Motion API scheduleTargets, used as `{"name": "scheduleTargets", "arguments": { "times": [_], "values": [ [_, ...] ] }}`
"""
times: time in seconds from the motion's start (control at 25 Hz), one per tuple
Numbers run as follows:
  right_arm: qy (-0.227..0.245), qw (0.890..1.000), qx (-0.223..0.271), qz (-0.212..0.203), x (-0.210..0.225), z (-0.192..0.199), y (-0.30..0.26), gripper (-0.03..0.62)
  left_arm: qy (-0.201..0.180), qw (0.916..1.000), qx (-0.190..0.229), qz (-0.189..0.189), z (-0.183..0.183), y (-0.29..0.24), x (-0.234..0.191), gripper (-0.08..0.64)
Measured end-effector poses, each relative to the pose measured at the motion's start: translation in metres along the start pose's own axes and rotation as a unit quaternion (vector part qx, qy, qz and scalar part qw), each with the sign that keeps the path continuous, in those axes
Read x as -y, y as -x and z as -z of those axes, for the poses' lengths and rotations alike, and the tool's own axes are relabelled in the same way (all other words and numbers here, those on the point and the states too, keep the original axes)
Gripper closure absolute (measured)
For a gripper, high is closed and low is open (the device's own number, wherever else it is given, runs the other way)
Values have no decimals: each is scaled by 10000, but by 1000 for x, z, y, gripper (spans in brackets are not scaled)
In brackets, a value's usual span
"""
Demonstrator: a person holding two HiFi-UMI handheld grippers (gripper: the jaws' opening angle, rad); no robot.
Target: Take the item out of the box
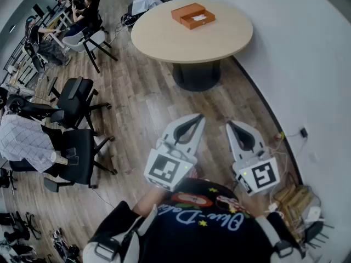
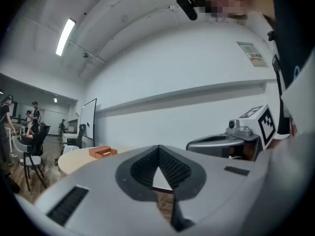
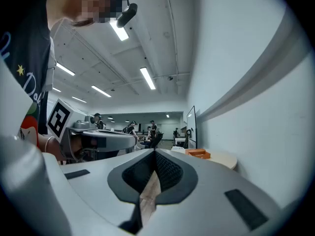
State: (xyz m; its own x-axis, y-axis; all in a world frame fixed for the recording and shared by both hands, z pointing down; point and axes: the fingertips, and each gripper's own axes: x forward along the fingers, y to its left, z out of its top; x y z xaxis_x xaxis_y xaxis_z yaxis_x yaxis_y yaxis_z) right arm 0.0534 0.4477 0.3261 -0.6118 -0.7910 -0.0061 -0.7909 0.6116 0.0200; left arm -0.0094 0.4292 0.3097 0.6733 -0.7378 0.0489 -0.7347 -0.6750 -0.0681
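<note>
Head view looking steeply down: a round, pale wooden table (image 1: pixel 164 37) stands in the upper middle of the frame on a wood-plank floor, beside a curved white wall. On its far side lies the task's thing, a small orange box (image 1: pixel 193 15), seemingly in two shallow parts that touch, one showing a pale patch inside that may be the item; it is too small to tell what it is. In the lower middle of the frame, held close to the person's chest and well apart from the table, are the left gripper (image 1: pixel 200 115) and the right gripper (image 1: pixel 230 123). Each gripper's own view shows its jaws pressed together at the tips with nothing between them. The box appears as a small orange shape on the table, at middle left in the left gripper view and just right of centre in the right gripper view. Judging by its look, the box is light, stiff card that could slide on the smooth tabletop, so one gripper would best steady a side wall while the other pinches the item by an edge. The item is probably small and light and should be lifted gently.
</note>
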Motion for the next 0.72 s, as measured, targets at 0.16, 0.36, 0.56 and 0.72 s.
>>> {"name": "scheduleTargets", "arguments": {
  "times": [0.16, 0.36, 0.56, 0.72],
  "values": [
    [-58, 9999, 90, 7, 3, -1, -8, 595, 6, 10000, 35, -7, 2, -2, -7, 575],
    [-53, 9999, 118, -2, 11, -1, -21, 595, 32, 10000, 57, 57, 4, -17, -20, 575],
    [46, 9999, 98, 38, 32, -1, -37, 595, 19, 9995, 171, 247, 3, -50, -31, 575],
    [119, 9999, 29, 101, 50, -5, -47, 595, 48, 9991, 229, 353, -1, -74, -40, 575]
  ]
}}
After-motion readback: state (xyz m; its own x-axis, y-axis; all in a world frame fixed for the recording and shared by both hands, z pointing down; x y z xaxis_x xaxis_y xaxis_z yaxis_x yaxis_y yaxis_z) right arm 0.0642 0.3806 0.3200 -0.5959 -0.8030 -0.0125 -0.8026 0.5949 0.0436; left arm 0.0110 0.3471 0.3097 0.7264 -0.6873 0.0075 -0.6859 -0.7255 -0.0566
